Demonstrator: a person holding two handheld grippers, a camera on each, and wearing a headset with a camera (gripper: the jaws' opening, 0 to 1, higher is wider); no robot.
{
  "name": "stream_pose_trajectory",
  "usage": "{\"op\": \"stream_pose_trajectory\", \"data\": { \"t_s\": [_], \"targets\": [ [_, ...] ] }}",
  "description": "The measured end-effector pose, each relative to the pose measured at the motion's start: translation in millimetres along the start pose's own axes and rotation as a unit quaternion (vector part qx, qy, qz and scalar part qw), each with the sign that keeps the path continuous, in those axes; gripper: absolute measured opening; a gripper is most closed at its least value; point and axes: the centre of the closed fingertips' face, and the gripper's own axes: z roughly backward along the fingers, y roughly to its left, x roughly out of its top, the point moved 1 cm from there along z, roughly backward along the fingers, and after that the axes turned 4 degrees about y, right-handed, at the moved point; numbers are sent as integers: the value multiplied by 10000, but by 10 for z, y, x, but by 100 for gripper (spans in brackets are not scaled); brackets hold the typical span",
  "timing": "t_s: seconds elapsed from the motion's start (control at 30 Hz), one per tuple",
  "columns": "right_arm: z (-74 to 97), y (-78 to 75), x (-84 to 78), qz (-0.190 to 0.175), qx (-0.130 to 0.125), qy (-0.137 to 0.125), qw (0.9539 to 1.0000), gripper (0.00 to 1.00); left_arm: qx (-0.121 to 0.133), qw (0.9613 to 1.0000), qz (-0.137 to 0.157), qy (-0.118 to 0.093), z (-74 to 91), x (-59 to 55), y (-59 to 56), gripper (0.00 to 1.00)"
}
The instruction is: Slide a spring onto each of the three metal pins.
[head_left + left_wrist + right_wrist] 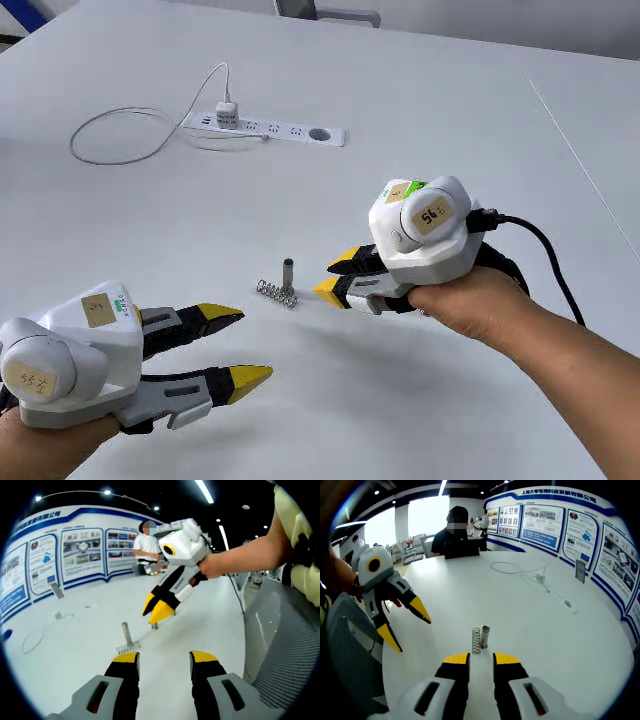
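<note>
A short metal pin (288,272) stands upright on the white table (400,110), with one spring (277,293) lying on its side against the pin's base. My right gripper (331,277) sits just right of them, jaws a narrow gap apart and holding nothing. My left gripper (243,347) hovers at the lower left, wide open and empty. In the right gripper view the spring (476,640) and pin (485,636) lie just ahead of the right gripper (481,658). The left gripper view has its own left gripper (164,657) behind the pin (126,632) and spring (127,647).
A white power strip (270,128) with a plugged charger and a looping cable (110,135) lies at the back left of the table. A person (455,535) sits at the far side. A mesh chair (280,645) is beside the table edge.
</note>
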Motion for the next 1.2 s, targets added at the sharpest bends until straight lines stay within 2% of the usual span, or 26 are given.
{"op": "stream_pose_trajectory", "data": {
  "t_s": [0.27, 0.53, 0.87, 1.2],
  "targets": [
    [-168, 82, -15, -146, -10, 63, 9999, 19, 11, 10000, -1, -1, 5, 6, -7, 41],
    [-333, 123, -44, -302, -140, 135, 9994, 19, 42, 10000, 15, 26, 23, -11, 25, 41],
    [-497, 63, -118, -321, -225, 365, 9986, 18, 71, 10000, 50, 33, 50, -34, 52, 41],
    [-570, 62, -139, -373, -146, 467, 9981, 16, 84, 9999, 79, 46, 49, -49, 66, 40]
  ]
}}
